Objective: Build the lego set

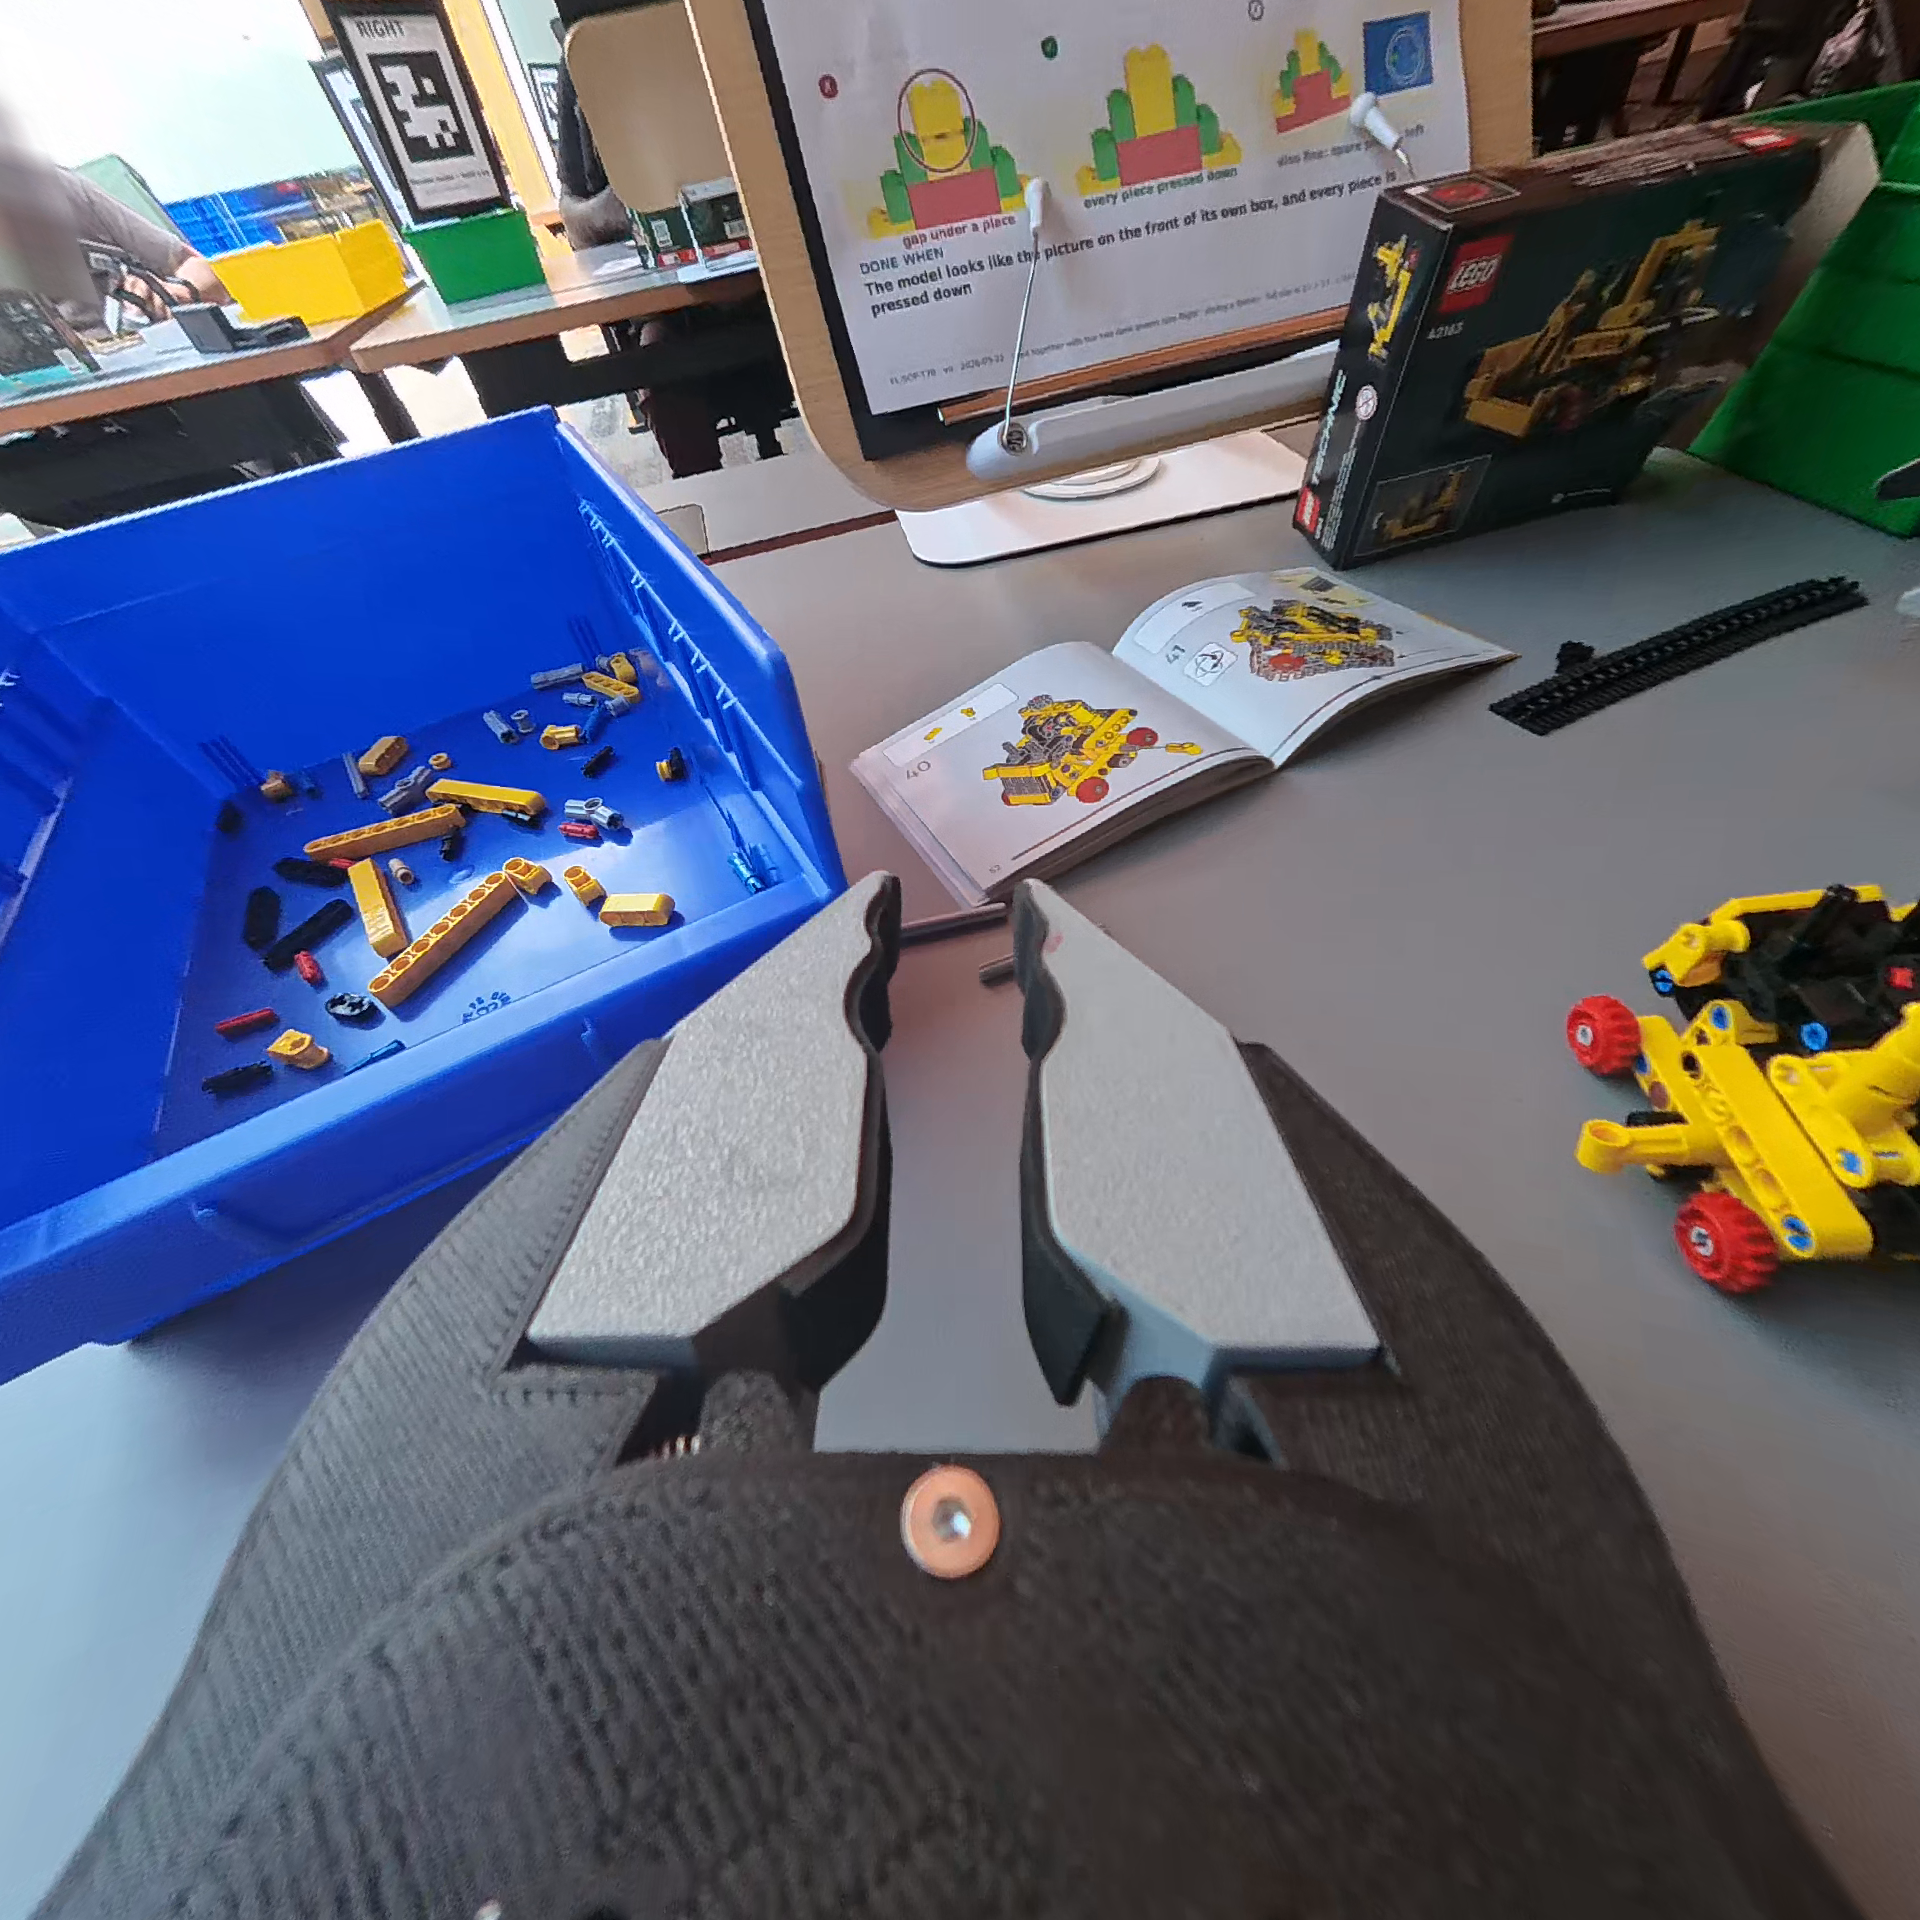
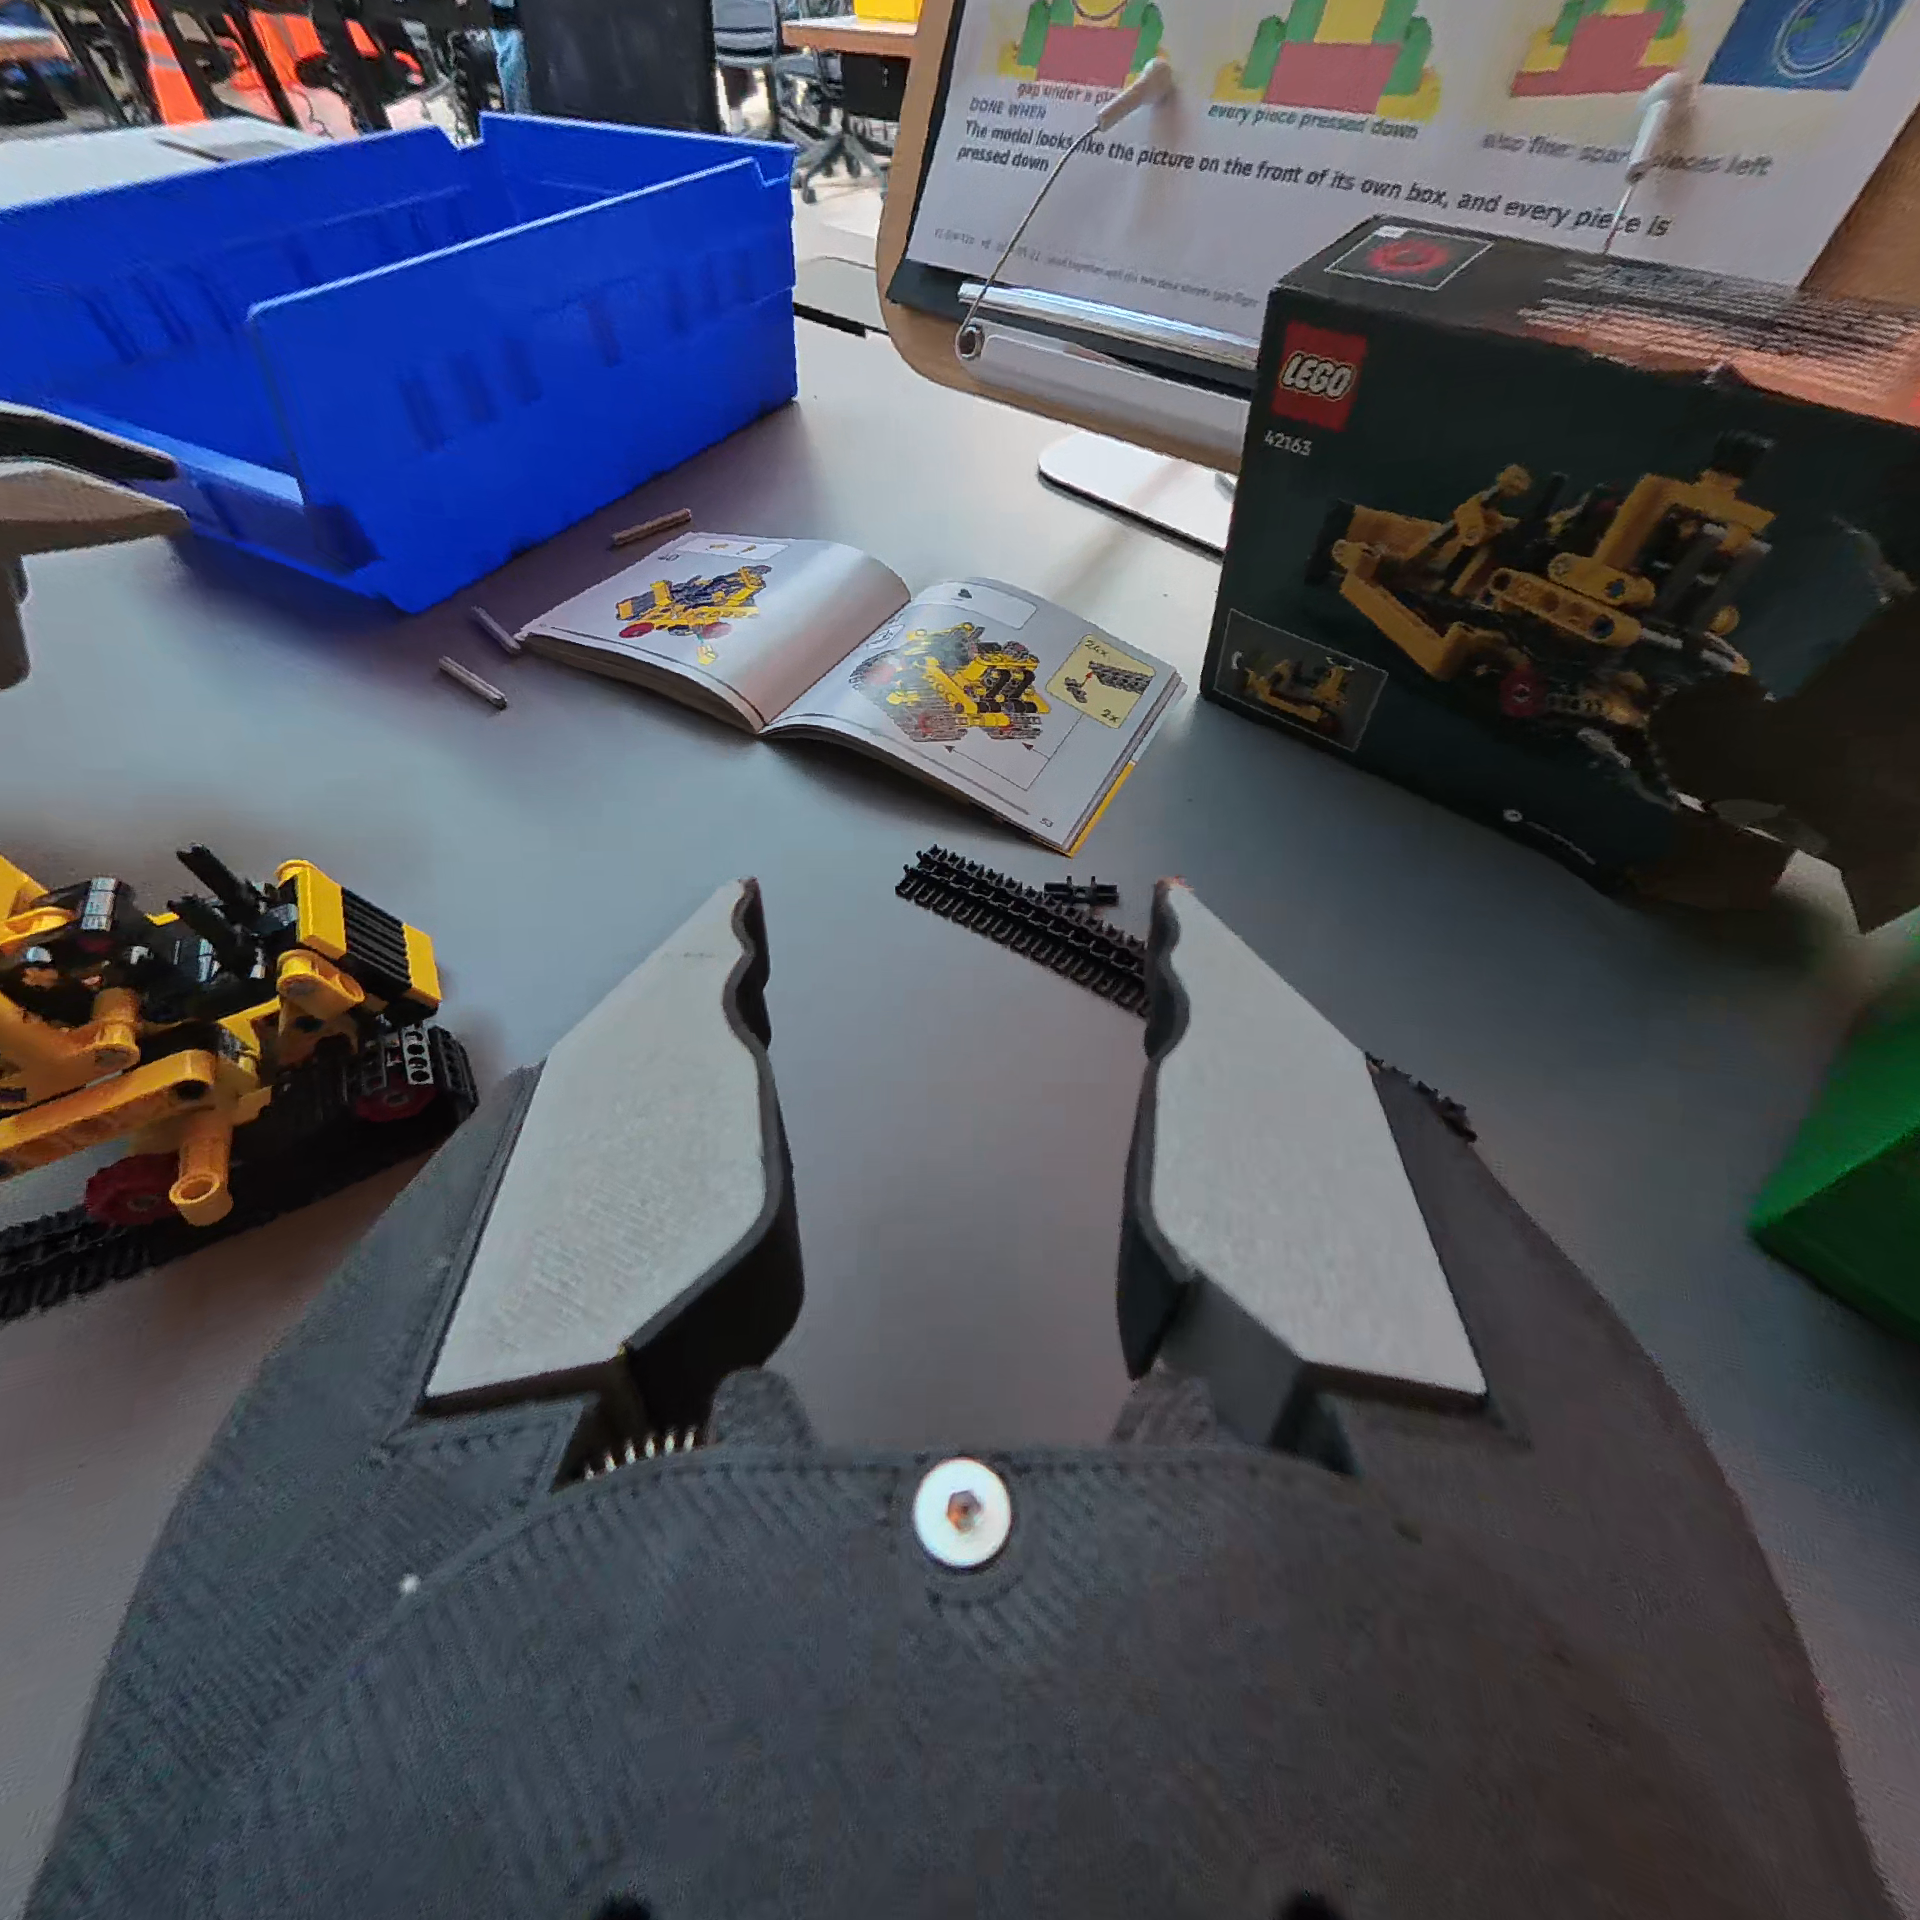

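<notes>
A part-built yellow and black bulldozer model (image 1: 1787, 1081) with red wheels sits on the grey table at the right; it also shows at the left in the right wrist view (image 2: 208, 1049). My left gripper (image 1: 954, 914) is open and empty, hovering beside the blue bin (image 1: 644, 1049), with two dark axle rods (image 1: 951, 925) just beyond its tips. Loose yellow, black and grey pieces (image 1: 436, 831) lie in the bin. My right gripper (image 2: 956, 914) is open and empty, its tips just short of a black track strip (image 2: 1029, 925). The left gripper's tip (image 2: 83, 488) shows at the far left.
An open instruction booklet (image 1: 1164, 727) lies mid-table, also in the right wrist view (image 2: 862, 665). The set box (image 2: 1558, 582) stands at the back right, before a stand holding a printed sheet (image 1: 1101, 197). A green bin (image 2: 1849, 1174) sits at the right. A person sits at far tables.
</notes>
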Motion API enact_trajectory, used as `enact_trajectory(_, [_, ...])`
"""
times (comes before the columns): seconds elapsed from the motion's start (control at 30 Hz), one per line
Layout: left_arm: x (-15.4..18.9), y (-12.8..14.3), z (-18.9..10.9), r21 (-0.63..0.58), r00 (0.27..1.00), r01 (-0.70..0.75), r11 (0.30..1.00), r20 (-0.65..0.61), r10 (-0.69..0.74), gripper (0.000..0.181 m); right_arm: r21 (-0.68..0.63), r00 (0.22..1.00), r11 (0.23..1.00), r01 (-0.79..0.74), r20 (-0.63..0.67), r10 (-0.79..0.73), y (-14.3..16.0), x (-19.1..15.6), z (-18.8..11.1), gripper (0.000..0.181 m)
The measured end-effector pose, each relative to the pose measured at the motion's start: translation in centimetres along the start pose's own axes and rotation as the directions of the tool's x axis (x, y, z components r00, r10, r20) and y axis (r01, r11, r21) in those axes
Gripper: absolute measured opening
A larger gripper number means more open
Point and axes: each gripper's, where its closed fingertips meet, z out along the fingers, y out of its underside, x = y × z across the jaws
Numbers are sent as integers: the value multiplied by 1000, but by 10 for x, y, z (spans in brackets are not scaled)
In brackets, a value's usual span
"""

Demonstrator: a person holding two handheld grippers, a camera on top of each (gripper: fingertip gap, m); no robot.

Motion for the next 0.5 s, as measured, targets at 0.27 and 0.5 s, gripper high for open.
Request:
enact_trajectory(0.27, [7,7,6,-59,997,16,998,-72,-20,19,-10,1000,1000,-1,-20,1,4,-1,-7,73])
enact_trajectory(0.5, [8,8,10,-68,996,-7,998,-88,1,18,7,998,999,-31,-45,31,5,2,-17,72])
